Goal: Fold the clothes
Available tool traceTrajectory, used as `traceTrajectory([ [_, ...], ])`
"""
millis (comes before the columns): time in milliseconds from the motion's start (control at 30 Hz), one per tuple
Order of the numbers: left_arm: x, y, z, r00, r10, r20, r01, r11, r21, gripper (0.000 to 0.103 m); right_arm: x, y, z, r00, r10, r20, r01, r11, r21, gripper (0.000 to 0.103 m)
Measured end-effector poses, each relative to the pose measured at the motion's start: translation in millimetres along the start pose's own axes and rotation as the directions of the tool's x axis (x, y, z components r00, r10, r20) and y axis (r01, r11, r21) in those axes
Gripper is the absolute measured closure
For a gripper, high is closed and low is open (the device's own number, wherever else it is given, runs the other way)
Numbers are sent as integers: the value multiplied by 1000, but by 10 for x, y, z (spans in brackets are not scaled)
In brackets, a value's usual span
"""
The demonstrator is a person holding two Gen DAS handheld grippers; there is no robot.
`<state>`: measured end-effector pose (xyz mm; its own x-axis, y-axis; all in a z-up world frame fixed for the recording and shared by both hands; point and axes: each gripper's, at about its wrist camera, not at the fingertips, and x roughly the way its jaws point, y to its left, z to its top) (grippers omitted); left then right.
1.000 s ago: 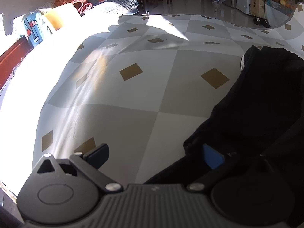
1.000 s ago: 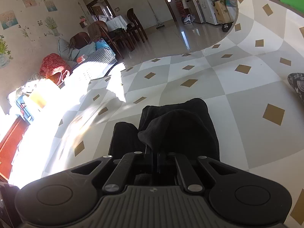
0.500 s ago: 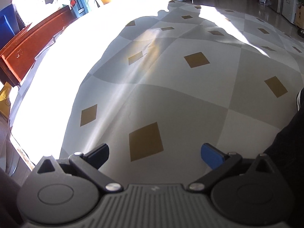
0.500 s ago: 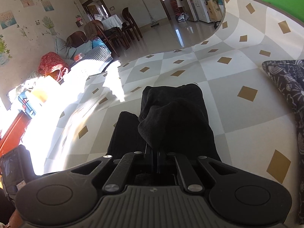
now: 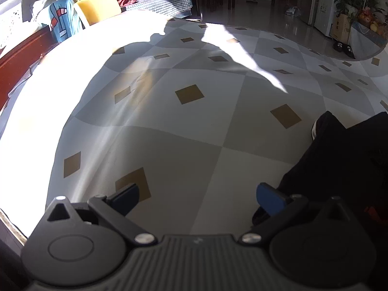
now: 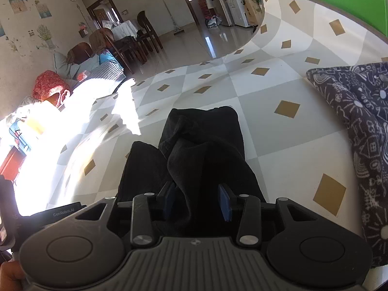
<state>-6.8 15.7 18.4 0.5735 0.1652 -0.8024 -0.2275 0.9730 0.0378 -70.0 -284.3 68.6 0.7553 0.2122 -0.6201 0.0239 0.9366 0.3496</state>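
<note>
A black garment [image 6: 201, 145] lies folded in a thick bundle on the grey-and-white checked cover [image 6: 278, 131]. My right gripper [image 6: 196, 200] is open, its blue pads [image 6: 224, 201] standing on either side of the bundle's near fold without pinching it. In the left wrist view the same black garment [image 5: 351, 160] fills the right edge. My left gripper [image 5: 197, 196] is open over bare cover, and its right fingertip [image 5: 269, 197] sits just beside the garment's edge. Nothing lies between the left fingers.
A dark cloth with a white doodle print [image 6: 359, 126] lies at the right on the cover. A green object [image 6: 351, 2] stands at the far right corner. Strong sunlight washes the left side [image 5: 36, 111]. A sofa with piled clothes [image 5: 97, 12] stands beyond the cover's edge.
My right gripper has gone from shut on the black garment to open, letting the fold go. The left gripper swung back right towards the garment and stayed open.
</note>
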Motion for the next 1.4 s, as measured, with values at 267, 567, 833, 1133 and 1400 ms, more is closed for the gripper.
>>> traceTrajectory([
  [267, -43, -250, 50, 995, -103, -1, 103, 994, 42, 0, 113, 146, 125, 1000, 10, -6, -10, 997, -79, 54],
  [567, -6, -662, 67, 983, -184, -23, 185, 975, 124, 0, 417, 212, 213, 999, -10, -39, 3, 985, -171, 50],
  [833, 119, -1074, 6, 974, -217, -61, 225, 950, 215, 0, 693, 142, 204, 993, -109, -47, 94, 966, -242, 50],
  [1133, 225, -1243, -108, 985, -167, -53, 175, 949, 262, 0, 748, -266, 199, 986, -133, -105, 135, 991, 8, 80],
  [1400, 287, -1062, -91, 995, -96, -27, 100, 971, 219, 0, 679, -333, 233, 982, -171, -75, 177, 980, 89, 83],
])
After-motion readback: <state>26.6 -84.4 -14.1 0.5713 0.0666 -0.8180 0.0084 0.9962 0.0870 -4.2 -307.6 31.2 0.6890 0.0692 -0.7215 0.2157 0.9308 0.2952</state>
